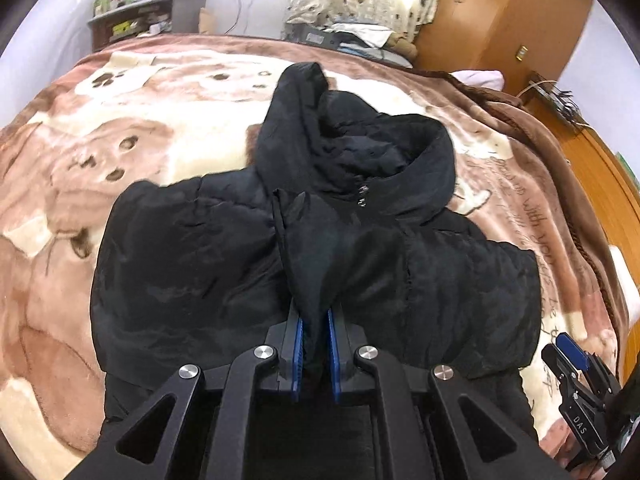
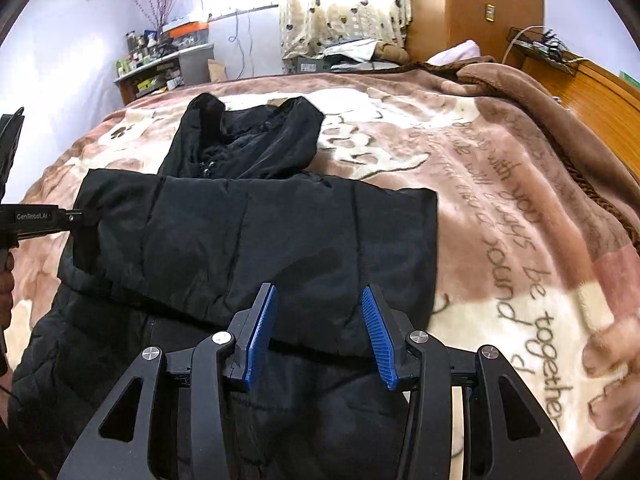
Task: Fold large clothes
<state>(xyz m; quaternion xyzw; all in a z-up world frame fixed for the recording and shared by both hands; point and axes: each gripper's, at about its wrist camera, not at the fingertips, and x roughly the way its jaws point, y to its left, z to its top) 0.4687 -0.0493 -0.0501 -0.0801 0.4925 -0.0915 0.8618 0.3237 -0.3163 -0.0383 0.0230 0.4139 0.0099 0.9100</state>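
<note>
Crosswise on bed [image 2: 500, 152]: jacket [image 2: 248, 240] fold. Left tongs [image 1: 316, 344] clamped on its fabric; right tongs [image 2: 320, 332] half-open, empty, above near edge.

Left tongs [image 1: 314, 316] tips buried in black jacket [image 1: 224, 264] fabric. Jacket hem cut off at bottom edge. Shelf [image 2: 160, 68] clutter upper left too small.

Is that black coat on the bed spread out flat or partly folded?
Partly folded: the black coat has its lower part doubled up across the body, below the hood.
</note>
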